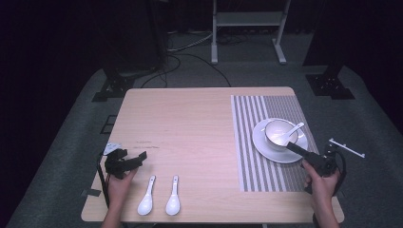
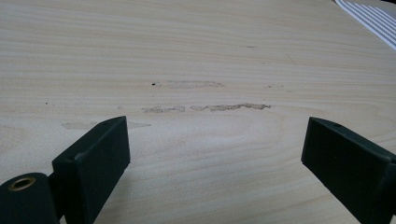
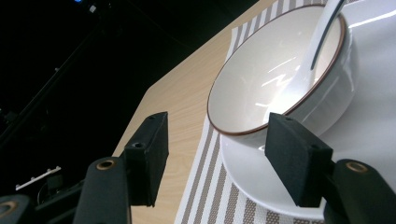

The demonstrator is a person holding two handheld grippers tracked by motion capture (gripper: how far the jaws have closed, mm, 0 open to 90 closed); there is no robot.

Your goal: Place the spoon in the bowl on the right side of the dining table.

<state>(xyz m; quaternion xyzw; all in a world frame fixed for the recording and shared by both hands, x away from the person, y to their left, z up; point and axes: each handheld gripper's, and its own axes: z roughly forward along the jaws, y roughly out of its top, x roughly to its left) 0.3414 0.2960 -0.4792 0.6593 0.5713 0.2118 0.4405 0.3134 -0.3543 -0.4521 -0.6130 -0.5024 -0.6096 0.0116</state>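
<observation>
On the wooden table (image 1: 190,128), a striped placemat (image 1: 247,142) lies toward three o'clock, carrying a white plate (image 1: 266,148) with a white bowl (image 1: 275,129) on it; a white spoon (image 1: 291,131) rests in the bowl, its handle leaning out over the rim toward three o'clock. The right gripper (image 1: 295,148), held at about four o'clock, reaches the plate's near edge, and in the right gripper view its jaws stand apart with nothing between them, the bowl just beyond. The left gripper (image 1: 134,158) hovers at about eight o'clock, jaws spread wide over bare wood. Two more white spoons (image 1: 159,195) lie side by side at about six o'clock near the front edge, handles pointing away from the person.
</observation>
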